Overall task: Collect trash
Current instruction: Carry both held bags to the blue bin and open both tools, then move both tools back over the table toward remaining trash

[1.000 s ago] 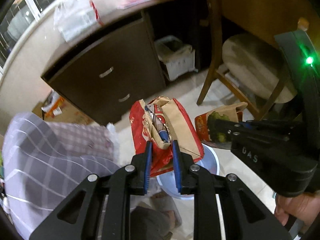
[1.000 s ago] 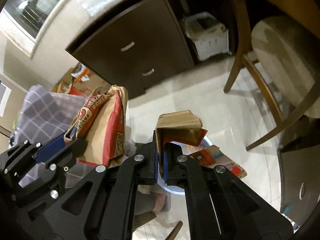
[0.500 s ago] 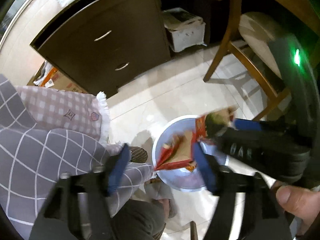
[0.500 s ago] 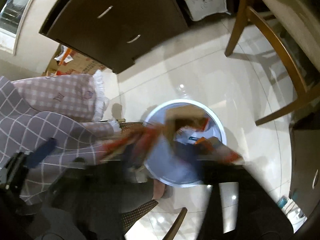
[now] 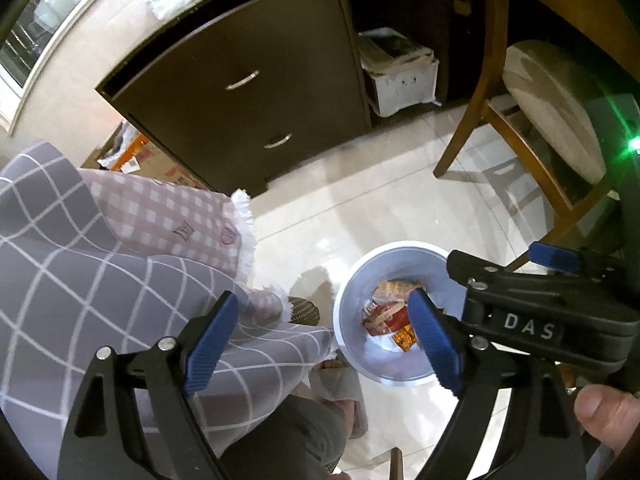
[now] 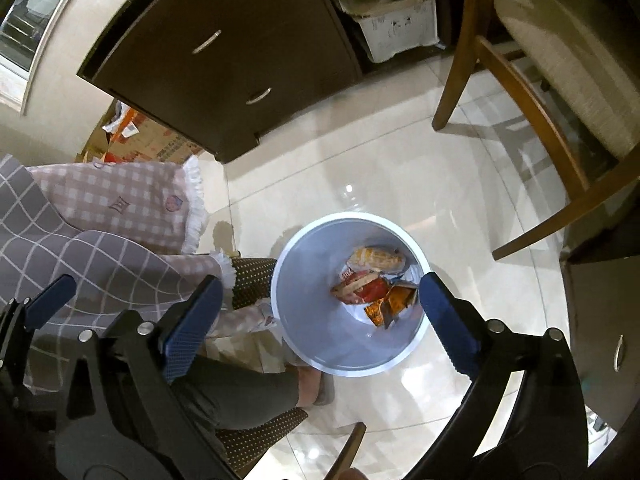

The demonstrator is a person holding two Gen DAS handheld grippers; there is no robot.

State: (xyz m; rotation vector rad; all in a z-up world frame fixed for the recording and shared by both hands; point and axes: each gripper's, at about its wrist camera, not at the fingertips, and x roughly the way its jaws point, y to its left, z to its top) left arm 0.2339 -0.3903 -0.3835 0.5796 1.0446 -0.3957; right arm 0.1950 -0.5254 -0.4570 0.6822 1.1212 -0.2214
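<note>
1. Now both bags have dropped into the trash bin [image 6: 288, 272], where the wrappers [image 6: 370, 284] lie.
2. The left gripper [image 5: 324, 334] and right gripper [image 6: 318, 316] are spread wide, empty.
3. That trash looks collected.

Crumpled red and orange snack wrappers [image 6: 370, 280] lie inside the round white bin [image 6: 296, 328].

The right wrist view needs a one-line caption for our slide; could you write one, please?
Open right gripper above a white trash bin holding snack wrappers.
</note>
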